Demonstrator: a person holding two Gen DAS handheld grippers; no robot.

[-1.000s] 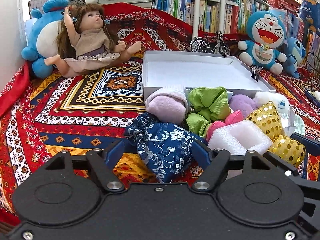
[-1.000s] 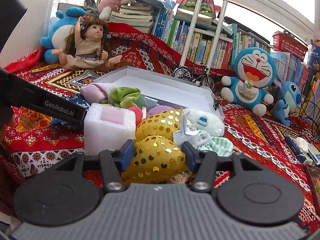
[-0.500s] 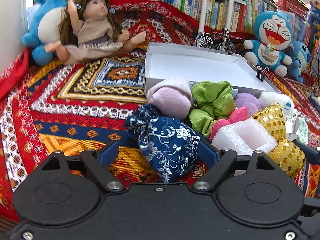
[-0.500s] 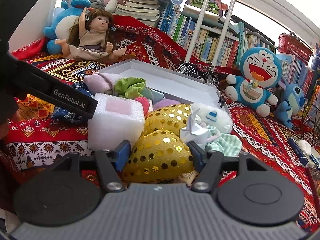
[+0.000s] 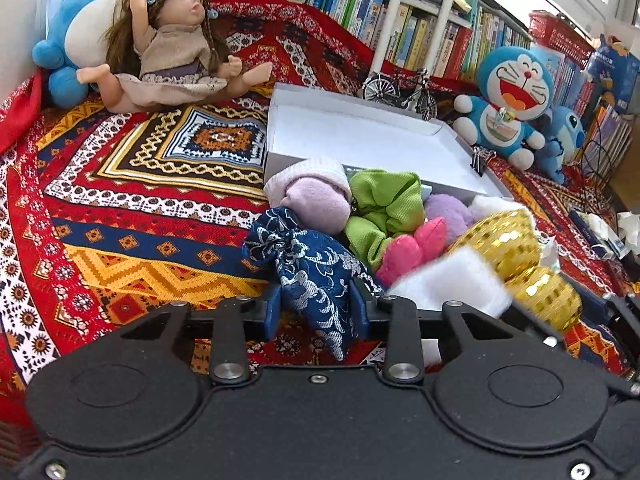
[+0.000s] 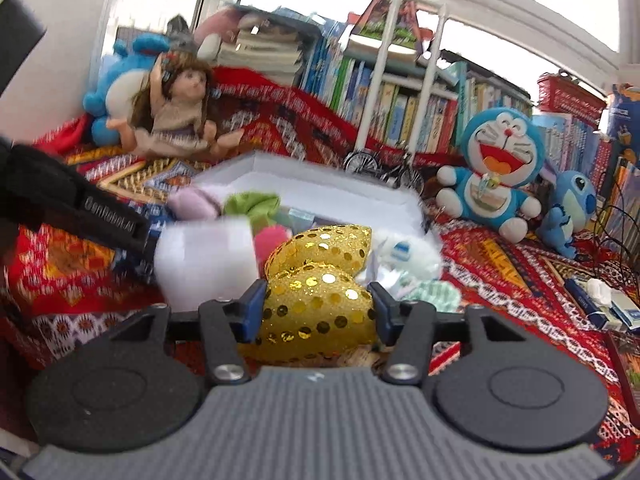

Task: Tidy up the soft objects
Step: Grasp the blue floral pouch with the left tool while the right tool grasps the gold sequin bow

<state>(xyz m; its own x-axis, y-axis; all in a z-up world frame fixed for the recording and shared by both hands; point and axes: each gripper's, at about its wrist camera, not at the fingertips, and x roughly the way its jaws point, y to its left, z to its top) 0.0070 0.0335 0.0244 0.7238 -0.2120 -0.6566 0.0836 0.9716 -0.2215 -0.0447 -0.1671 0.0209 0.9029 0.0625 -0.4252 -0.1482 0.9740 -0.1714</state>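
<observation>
My left gripper (image 5: pixel 316 312) is shut on a blue floral cloth pouch (image 5: pixel 308 264), pinching its lower part. My right gripper (image 6: pixel 318 312) is shut on a gold sequin cushion (image 6: pixel 320 300). A pile of soft things lies in front of an open white box (image 5: pixel 360 136): a lilac sock roll (image 5: pixel 316 196), a green cloth (image 5: pixel 384 208), a pink plush (image 5: pixel 412 246), a purple pompom (image 5: pixel 444 208) and a white foam block (image 6: pixel 208 268). The gold cushion also shows in the left wrist view (image 5: pixel 520 256).
A doll (image 5: pixel 172 48) and a blue plush (image 5: pixel 72 28) sit at the back left on the patterned red cloth (image 5: pixel 120 208). A Doraemon plush (image 6: pixel 496 176), a Stitch plush (image 6: pixel 568 208), a model bicycle (image 5: pixel 400 88) and a bookshelf (image 6: pixel 400 96) stand behind the box.
Both grippers have closed, the left onto the blue pouch and the right onto the gold cushion. The right gripper has lifted and its view is blurred by motion.
</observation>
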